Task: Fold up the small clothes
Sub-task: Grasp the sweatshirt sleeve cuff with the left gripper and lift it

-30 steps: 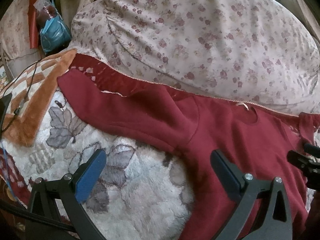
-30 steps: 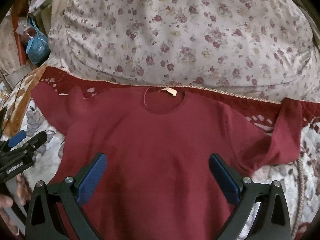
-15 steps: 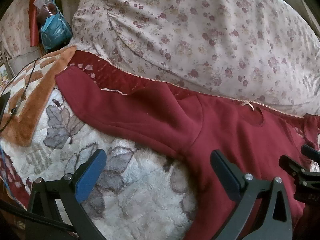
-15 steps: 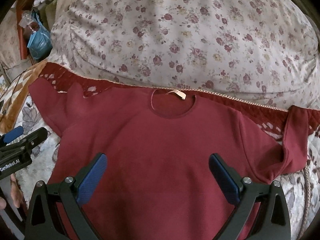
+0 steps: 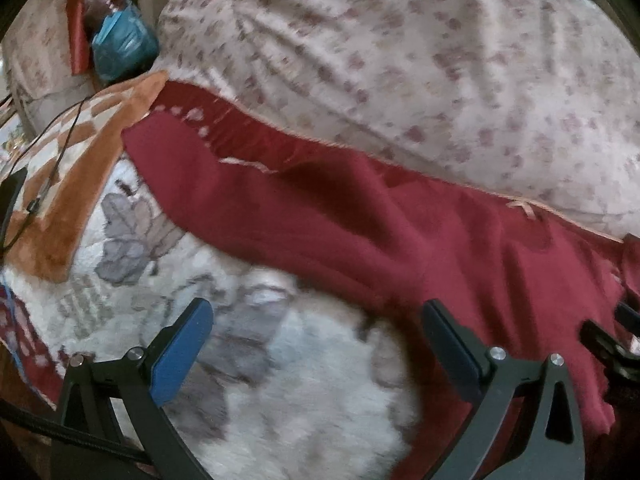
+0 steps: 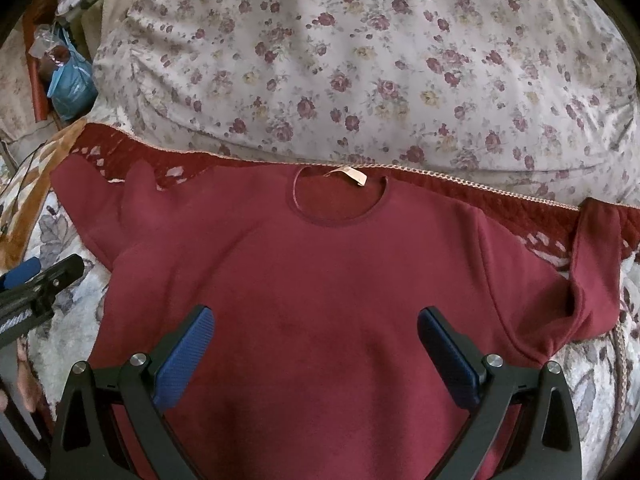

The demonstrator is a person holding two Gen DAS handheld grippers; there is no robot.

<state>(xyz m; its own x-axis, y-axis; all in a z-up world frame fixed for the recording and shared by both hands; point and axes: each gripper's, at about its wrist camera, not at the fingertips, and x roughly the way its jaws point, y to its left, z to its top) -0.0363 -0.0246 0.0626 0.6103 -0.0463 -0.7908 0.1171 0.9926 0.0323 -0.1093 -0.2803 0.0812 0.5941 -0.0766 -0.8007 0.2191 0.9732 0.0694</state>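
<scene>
A dark red long-sleeved top [image 6: 332,288] lies flat, front up, on a bed, its neck hole and tag [image 6: 352,176] toward the floral pillow. Its left sleeve [image 5: 256,208] stretches out over the fleece blanket; its right sleeve [image 6: 592,268] is bent back near the shoulder. My right gripper [image 6: 316,344] hovers open over the chest of the top, holding nothing. Over the blanket just left of the top's side, my left gripper [image 5: 316,340] is open and empty. The left gripper's tip [image 6: 40,280] shows at the right wrist view's left edge.
A large floral pillow [image 6: 360,72] fills the far side. A fleece blanket with grey leaves [image 5: 280,380] and an orange-checked border [image 5: 80,184] covers the bed. A blue plastic bag [image 5: 120,44] and a thin black cable [image 5: 48,168] sit at far left.
The left wrist view has shifted and blurred, with the top sliding slightly up and right. The right gripper has drawn a little closer to the top's chest. Both stay open.
</scene>
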